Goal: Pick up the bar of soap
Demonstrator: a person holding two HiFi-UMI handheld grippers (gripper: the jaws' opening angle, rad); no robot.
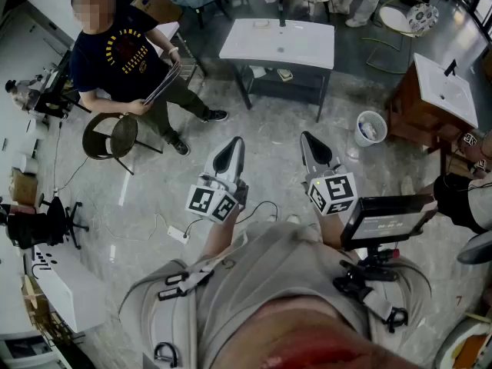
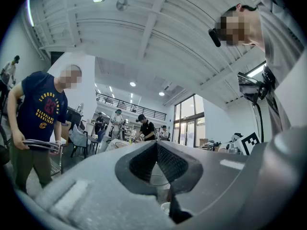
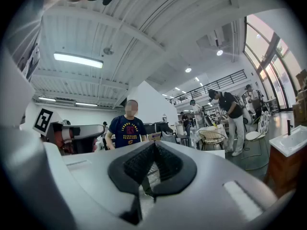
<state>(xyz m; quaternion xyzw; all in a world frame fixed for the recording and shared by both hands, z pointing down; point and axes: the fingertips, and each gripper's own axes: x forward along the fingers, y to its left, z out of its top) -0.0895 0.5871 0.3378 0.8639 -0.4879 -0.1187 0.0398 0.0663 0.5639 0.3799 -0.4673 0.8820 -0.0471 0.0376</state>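
Note:
Both grippers are held at waist height and point level across the room, far from any table. My left gripper [image 1: 231, 151] [image 2: 156, 144] is shut, its jaws meeting at the tips with nothing between them. My right gripper [image 1: 311, 143] [image 3: 153, 145] is also shut and empty. Ahead stands a white basin table [image 1: 307, 52] with a dark tap at its back. A small pale thing [image 1: 261, 24] lies on its top left; it is too small to tell whether it is the bar of soap.
A person in a dark shirt [image 1: 123, 48] holds a tablet beside a round chair [image 1: 111, 137] at the left. A white bin [image 1: 370, 127] and a wooden vanity with a sink [image 1: 438, 91] stand at the right. A cable and power strip [image 1: 178, 234] lie on the floor.

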